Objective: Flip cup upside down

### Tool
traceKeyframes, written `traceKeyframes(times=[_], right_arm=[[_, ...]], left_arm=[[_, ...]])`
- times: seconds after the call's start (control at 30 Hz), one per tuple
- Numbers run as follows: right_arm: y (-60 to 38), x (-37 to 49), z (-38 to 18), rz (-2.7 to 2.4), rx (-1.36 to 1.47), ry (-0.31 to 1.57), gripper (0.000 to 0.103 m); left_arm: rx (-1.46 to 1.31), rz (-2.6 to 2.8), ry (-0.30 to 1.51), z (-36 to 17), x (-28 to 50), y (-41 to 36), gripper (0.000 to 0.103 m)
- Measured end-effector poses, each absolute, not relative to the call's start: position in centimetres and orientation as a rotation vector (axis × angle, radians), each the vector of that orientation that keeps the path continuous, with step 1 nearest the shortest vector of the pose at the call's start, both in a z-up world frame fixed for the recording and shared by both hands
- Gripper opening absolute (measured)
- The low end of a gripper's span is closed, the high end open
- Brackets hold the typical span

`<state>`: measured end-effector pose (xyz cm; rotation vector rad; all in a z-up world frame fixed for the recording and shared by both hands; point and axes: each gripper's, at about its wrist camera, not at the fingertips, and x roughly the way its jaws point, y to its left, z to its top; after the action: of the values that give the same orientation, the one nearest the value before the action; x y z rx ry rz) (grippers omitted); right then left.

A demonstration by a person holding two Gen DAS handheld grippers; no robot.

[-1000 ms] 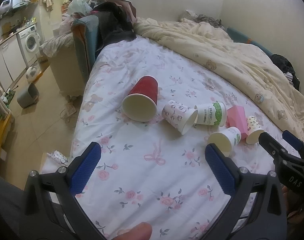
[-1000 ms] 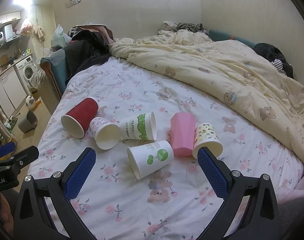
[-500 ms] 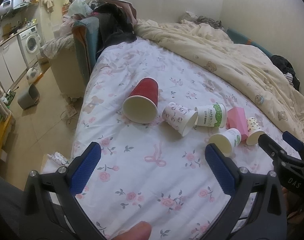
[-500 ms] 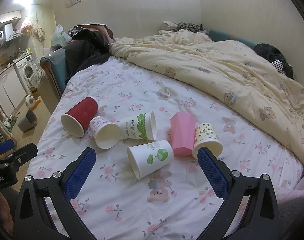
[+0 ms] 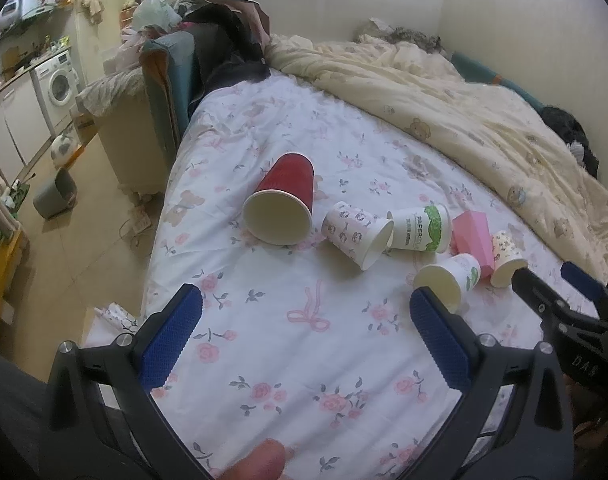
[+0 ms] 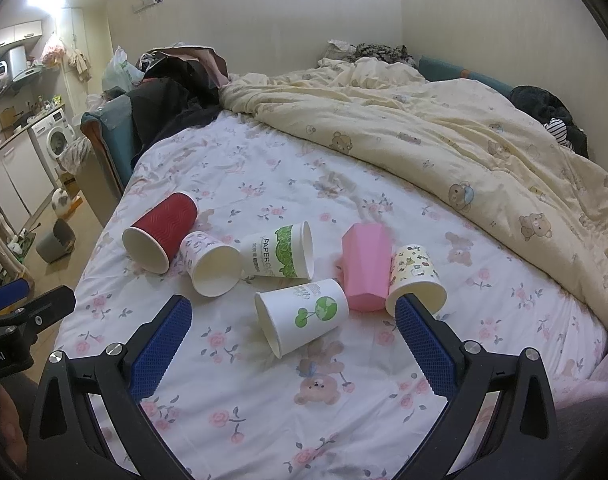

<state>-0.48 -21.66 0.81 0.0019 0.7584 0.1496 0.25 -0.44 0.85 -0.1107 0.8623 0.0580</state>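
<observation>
Several cups lie on their sides on the floral bed sheet [image 5: 296,344]. A red ribbed cup [image 5: 284,204] [image 6: 162,230] is leftmost. Beside it lie a white patterned cup [image 5: 355,236] [image 6: 210,260], a "PAPER CUP" cup with green print [image 5: 421,228] [image 6: 280,252], a white cup with a green tree [image 5: 447,280] [image 6: 304,316], a pink faceted cup [image 5: 471,236] [image 6: 363,268] and a small cartoon-print cup [image 5: 505,258] [image 6: 413,276]. My left gripper [image 5: 304,332] is open and empty, short of the red cup. My right gripper [image 6: 292,336] is open and empty, around the tree cup's near side.
A cream bear-print duvet [image 6: 443,148] is bunched along the right and back. Dark clothes [image 5: 224,48] pile at the bed's far left corner. The bed's left edge drops to the floor with a grey bin [image 5: 56,196]. A washing machine [image 5: 58,84] stands far left.
The left wrist view has crept slightly back and up, so the cups sit a little lower in it. The right gripper and all cups have stayed put.
</observation>
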Motion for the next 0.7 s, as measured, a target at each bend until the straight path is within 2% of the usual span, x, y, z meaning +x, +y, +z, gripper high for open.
traceKeyframes(times=[0.4, 0.7], right_arm=[[-20.8, 7.2, 0.0, 0.308, 0.021, 0.968, 0.103], [-20.6, 12.3, -1.3, 0.297, 0.006, 1.003, 0.103]], left_arm=[[0.002, 0.017, 1.060, 0.8, 8.7, 1.3, 0.102], [0.080, -0.004, 1.285, -3.1, 17.7, 1.4, 0.102]])
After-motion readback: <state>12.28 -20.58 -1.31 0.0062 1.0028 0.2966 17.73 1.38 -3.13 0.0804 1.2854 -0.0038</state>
